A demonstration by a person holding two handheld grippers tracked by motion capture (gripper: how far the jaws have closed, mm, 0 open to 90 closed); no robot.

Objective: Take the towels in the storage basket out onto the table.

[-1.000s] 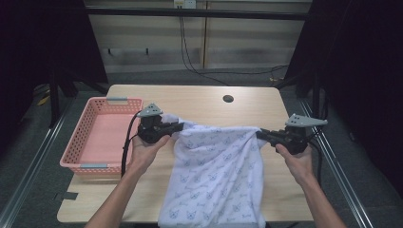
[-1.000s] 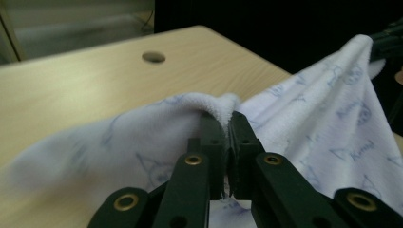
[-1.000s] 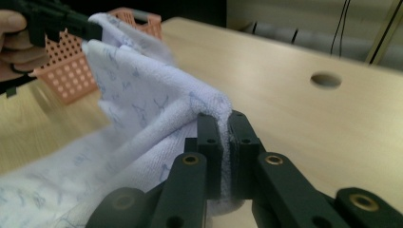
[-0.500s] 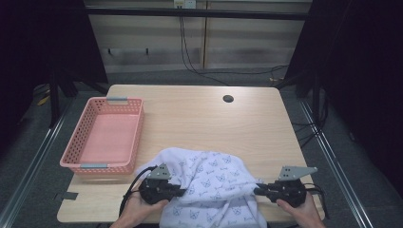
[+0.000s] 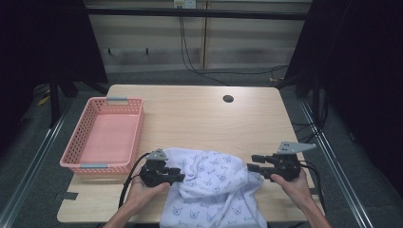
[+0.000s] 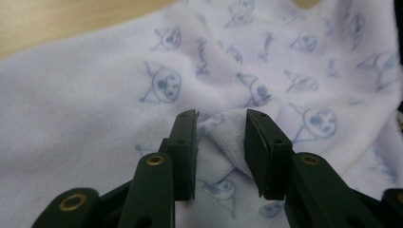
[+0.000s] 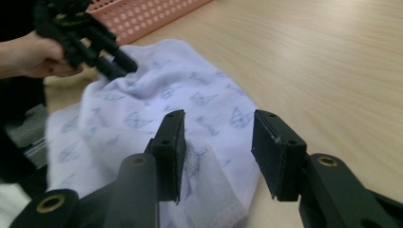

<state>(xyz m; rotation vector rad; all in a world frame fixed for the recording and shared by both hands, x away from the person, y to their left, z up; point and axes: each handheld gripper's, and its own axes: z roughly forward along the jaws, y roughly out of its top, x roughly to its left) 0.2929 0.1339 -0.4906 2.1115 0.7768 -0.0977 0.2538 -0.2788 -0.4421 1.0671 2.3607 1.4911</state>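
Towel (image 5: 214,190) now dropped at near table (image 5: 199,114) edge | both grippers' (image 5: 183,176) (image 5: 251,167) jaws just opening, unclamped | far tabletop bare beside basket (image 5: 107,137)

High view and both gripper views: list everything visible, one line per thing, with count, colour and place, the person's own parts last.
White cloth printed with small blue figures: one, white and blue, near edge of the table, hanging over it.
Pink perforated plastic basket: one, pink, left side of the table.
Light wooden table: one, pale wood, centre, with a dark round hole near the far edge.
Left gripper: one, black, at the cloth's left corner; jaws have just been opening, a fold between them.
Right gripper: one, black, at the cloth's right corner; jaws have just been opening.
Hands: two, holding the grippers.
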